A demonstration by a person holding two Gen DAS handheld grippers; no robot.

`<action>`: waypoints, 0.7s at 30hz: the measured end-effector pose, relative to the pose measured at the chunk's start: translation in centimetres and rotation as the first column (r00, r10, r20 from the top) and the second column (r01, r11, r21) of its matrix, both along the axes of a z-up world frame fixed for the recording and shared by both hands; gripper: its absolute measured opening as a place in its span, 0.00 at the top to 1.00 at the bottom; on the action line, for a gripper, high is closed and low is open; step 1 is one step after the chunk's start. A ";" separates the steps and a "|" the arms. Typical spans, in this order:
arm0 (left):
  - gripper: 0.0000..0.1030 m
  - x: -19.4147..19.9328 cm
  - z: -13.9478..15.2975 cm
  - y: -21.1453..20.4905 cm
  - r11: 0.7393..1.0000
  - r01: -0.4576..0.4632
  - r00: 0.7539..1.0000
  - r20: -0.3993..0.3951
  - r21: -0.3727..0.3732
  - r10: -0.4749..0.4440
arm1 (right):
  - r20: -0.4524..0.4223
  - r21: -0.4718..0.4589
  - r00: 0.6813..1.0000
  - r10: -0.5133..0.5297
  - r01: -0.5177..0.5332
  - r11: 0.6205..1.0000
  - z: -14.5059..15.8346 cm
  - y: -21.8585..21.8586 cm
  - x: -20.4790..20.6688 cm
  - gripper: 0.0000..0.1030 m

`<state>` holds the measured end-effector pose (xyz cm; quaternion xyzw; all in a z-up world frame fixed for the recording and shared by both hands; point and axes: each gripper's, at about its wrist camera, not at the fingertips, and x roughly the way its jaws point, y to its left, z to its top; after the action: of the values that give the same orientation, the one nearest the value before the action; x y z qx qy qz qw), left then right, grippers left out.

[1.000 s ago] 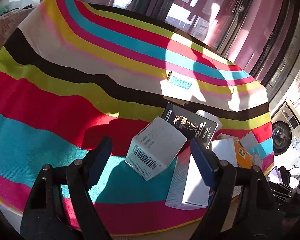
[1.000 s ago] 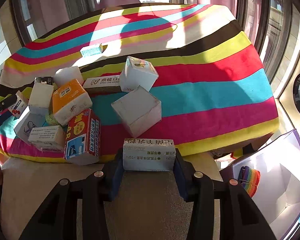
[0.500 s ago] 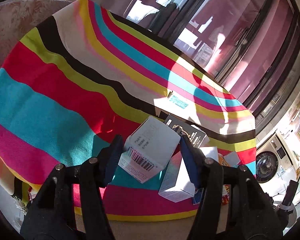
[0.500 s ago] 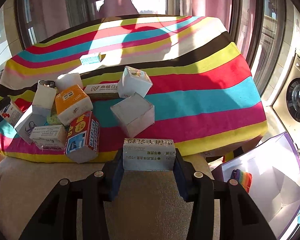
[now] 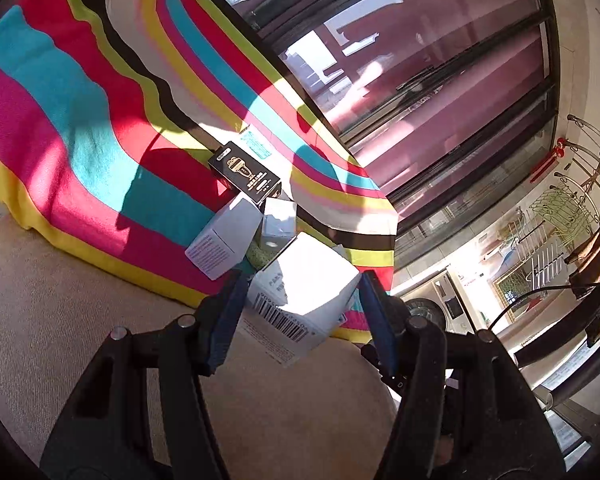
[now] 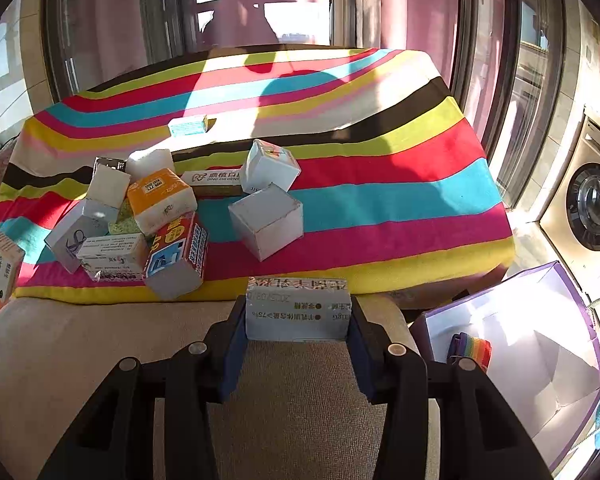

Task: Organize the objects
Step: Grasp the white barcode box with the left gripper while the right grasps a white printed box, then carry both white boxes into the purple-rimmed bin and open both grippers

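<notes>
White barcode box (image 5: 304, 292) clamped in left hand-held gripper (image 5: 300, 312), right hand-held gripper (image 6: 296, 332) clamping pale printed carton (image 6: 296, 308)

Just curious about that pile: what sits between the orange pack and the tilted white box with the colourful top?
A long white lettered carton, lying flat between the orange pack and the tilted white box; the right wrist view shows it.

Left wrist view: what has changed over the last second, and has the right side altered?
The left hand-held gripper closed on the white barcoded box and lifted it off the striped blanket, out over the beige cushion. The right hand-held gripper stays shut on its grey-blue box; the pile on the blanket is unmoved.
</notes>
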<state>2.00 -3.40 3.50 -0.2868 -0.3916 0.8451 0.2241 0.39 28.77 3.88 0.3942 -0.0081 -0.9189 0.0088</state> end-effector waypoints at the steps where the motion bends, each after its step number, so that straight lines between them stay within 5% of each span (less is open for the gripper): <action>1: 0.40 -0.1 -0.1 0.8 0.999 0.036 0.999 0.005 0.006 -0.036 | -0.002 -0.003 1.000 -0.002 0.002 1.000 0.0 0.1 0.2 0.55; 21: 0.40 -1.9 -0.1 14.4 0.911 0.406 0.912 0.026 0.077 -0.409 | -0.021 -0.095 0.978 -0.209 0.206 0.974 0.4 6.7 6.7 0.55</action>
<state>0.10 11.05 3.42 -0.3715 -0.3570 0.7595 0.3971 7.09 35.45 4.27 0.3760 -0.0913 -0.9196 -0.0689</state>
